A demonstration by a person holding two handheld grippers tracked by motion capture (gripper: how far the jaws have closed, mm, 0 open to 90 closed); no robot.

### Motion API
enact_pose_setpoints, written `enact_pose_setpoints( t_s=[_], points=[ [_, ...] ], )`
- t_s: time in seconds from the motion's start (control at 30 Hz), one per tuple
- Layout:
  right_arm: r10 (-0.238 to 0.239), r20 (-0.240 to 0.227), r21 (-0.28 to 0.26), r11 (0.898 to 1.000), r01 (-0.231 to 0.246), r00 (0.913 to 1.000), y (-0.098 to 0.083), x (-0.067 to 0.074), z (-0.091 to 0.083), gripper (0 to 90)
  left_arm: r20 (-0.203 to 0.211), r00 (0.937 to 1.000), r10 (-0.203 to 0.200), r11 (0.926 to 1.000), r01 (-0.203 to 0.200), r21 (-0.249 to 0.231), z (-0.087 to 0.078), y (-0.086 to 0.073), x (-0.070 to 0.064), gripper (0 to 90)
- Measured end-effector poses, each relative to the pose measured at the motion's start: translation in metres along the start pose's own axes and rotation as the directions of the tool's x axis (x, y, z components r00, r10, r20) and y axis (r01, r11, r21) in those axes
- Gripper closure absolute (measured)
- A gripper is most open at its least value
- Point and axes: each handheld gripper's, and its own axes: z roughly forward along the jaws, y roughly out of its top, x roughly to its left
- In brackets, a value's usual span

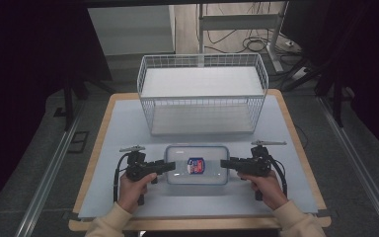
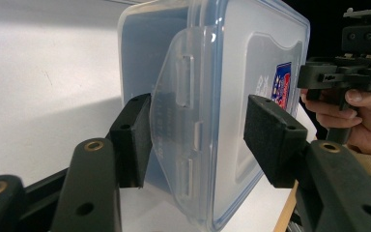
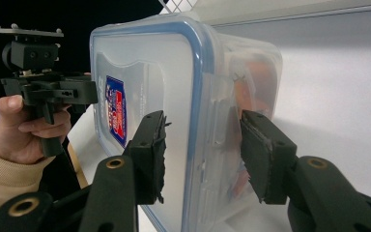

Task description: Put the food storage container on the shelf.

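Note:
A clear plastic container [image 1: 183, 174] with a blue-rimmed lid and a red-and-blue label [image 1: 196, 165] lies flat on the table, between both grippers. My left gripper [image 1: 170, 166] is at its left end. In the left gripper view the jaws [image 2: 198, 140] straddle that end: one pad sits under the flared latch flap [image 2: 174, 111], the other stands just off the lid, so it is open. My right gripper [image 1: 224, 163] is at the right end. In the right gripper view it [image 3: 203, 154] is shut on the container [image 3: 145, 72], one pad on the lid, one on the side latch.
A white wire basket [image 1: 202, 97] stands empty at the back of the pale table [image 1: 123, 128], just behind the container. Wooden table edges run left and right. The floor beyond holds cables and dark stands.

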Motion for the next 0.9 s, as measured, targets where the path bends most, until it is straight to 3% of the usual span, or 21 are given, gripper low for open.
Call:
enact_pose_setpoints(
  t_s=[0.3,0.57,0.9],
  points=[
    [-0.004,-0.008,-0.019,1.000,0.004,1.0000,0.002,0.001,-0.002,53.2,0.000,0.9999,0.012,0.9997,-0.012,-0.019,-0.003,0.005,-0.004,45.7],
    [-0.035,-0.011,-0.043,0.998,0.035,0.9993,0.011,0.007,-0.008,53.4,0.005,0.9995,0.032,0.9987,-0.032,-0.039,-0.007,0.012,-0.010,45.9],
    [-0.075,-0.015,-0.078,0.994,0.073,0.9971,0.034,0.018,-0.020,53.4,-0.002,0.9963,0.086,0.9936,-0.086,-0.073,-0.016,0.039,-0.027,46.1]
  ],
)
